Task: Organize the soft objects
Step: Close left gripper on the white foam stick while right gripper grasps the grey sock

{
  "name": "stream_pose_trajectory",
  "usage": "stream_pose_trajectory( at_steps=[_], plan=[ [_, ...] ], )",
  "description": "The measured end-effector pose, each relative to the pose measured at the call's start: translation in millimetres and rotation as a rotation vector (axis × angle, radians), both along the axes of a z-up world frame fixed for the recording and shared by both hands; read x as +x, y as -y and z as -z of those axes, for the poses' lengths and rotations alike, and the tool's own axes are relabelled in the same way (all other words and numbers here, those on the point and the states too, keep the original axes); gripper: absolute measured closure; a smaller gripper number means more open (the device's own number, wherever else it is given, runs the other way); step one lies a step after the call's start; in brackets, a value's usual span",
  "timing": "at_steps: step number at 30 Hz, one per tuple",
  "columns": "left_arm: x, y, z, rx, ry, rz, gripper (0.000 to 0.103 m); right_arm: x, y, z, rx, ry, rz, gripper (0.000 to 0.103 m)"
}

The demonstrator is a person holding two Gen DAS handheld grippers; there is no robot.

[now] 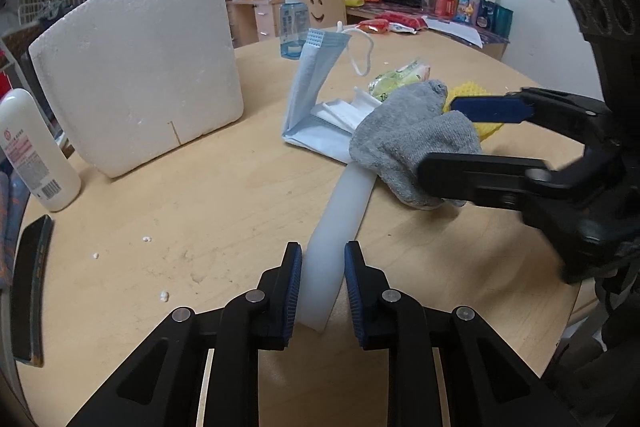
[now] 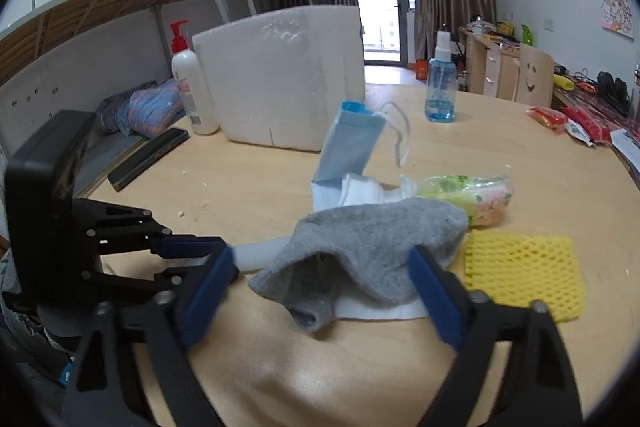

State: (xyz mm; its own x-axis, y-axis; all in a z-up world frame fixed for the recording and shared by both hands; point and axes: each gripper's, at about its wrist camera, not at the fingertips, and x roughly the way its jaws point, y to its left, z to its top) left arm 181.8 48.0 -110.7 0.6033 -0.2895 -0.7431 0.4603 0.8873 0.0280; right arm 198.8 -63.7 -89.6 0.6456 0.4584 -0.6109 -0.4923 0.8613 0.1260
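Note:
A grey sock [image 1: 408, 143] [image 2: 360, 263] lies on the wooden table over one end of a white foam strip [image 1: 336, 247] [image 2: 260, 255]. My left gripper [image 1: 322, 291] [image 2: 200, 259] is open, its jaws on either side of the strip's near end. My right gripper [image 2: 320, 291] [image 1: 440, 139] is open and straddles the sock. A blue face mask [image 1: 312, 87] [image 2: 348, 147] stands folded behind the sock. A yellow foam net [image 2: 524, 275] [image 1: 480, 107] lies to the right. A tissue pack [image 2: 472, 195] [image 1: 400, 77] lies behind.
A white styrofoam box [image 1: 140, 67] [image 2: 280, 79] stands at the back left. A white lotion bottle [image 1: 32, 151] [image 2: 192, 87] and a black phone [image 1: 30, 287] [image 2: 148, 159] are at the left edge. A blue spray bottle [image 1: 291, 23] [image 2: 440, 83] stands at the back.

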Motion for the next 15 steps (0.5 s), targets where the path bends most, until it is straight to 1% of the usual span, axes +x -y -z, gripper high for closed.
stream_pose_trajectory(
  at_steps=[1, 3, 4, 5, 6, 8, 9, 10, 11, 12, 15],
  plan=[
    [0.2, -0.7, 0.0, -0.003, -0.001, 0.001, 0.079, 2.5, -2.3, 2.2, -0.012, -0.008, -0.002, 0.022],
    [0.5, -2.6, 0.2, -0.012, -0.005, 0.000, 0.079, 5.3, -6.0, 5.7, -0.030, -0.016, -0.005, 0.024],
    [0.3, -2.8, -0.1, -0.013, -0.005, 0.001, 0.079, 6.1, -7.5, 7.3, -0.038, -0.020, -0.005, 0.031],
    [0.0, -3.0, -0.2, -0.012, -0.004, 0.002, 0.079, 6.3, -8.7, 8.1, -0.042, -0.021, -0.007, 0.039],
    [-0.4, -3.3, -0.3, -0.008, -0.001, 0.005, 0.079, 6.9, -9.8, 9.3, -0.048, -0.024, -0.007, 0.043],
    [-0.5, -3.9, -0.4, -0.008, 0.000, 0.006, 0.079, 8.4, -11.6, 12.3, -0.071, -0.034, -0.001, 0.059],
    [-1.0, -3.3, -0.3, -0.008, 0.001, 0.006, 0.079, 8.9, -13.6, 14.4, -0.092, -0.033, 0.001, 0.063],
    [-1.4, -3.6, -0.6, -0.010, 0.001, 0.006, 0.080, 8.8, -13.7, 15.3, -0.098, -0.033, 0.001, 0.070],
    [-2.0, -3.4, -1.3, -0.010, 0.004, 0.006, 0.082, 8.9, -12.8, 16.5, -0.095, -0.040, -0.001, 0.080],
    [-3.4, -4.0, -3.0, -0.016, 0.010, 0.006, 0.086, 8.7, -11.0, 16.7, -0.085, -0.045, 0.000, 0.083],
    [-7.4, -5.5, -10.7, -0.030, 0.032, 0.010, 0.087, 5.2, -4.1, 11.4, -0.057, -0.035, 0.001, 0.088]
  ],
)
